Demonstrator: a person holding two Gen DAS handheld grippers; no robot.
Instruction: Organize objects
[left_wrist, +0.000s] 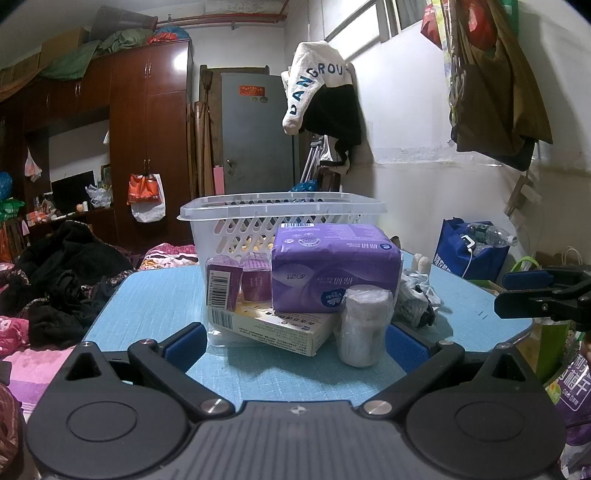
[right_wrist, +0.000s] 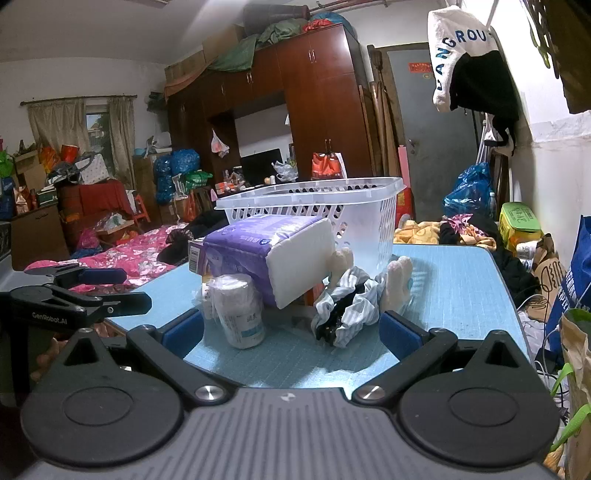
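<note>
at frame centre we see the purple tissue pack (left_wrist: 334, 267) resting on a flat cardboard box (left_wrist: 273, 326), beside a white plastic-wrapped bottle (left_wrist: 364, 325), before the perforated basket (left_wrist: 258, 214). left gripper (left_wrist: 295, 341) and right gripper (right_wrist: 291, 330) are spread wide, holding nothing. the hanging cloth (left_wrist: 314, 85) reads "dangrou".

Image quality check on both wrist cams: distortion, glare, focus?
Left wrist: strong fisheye bending at the edges, dark corner vignette; purple tissue pack sharp, print readable, white basket crisp. Right wrist: same barrel warp; white bottle in focus, bright wall at right nearly washed out, blue table evenly lit.
</note>
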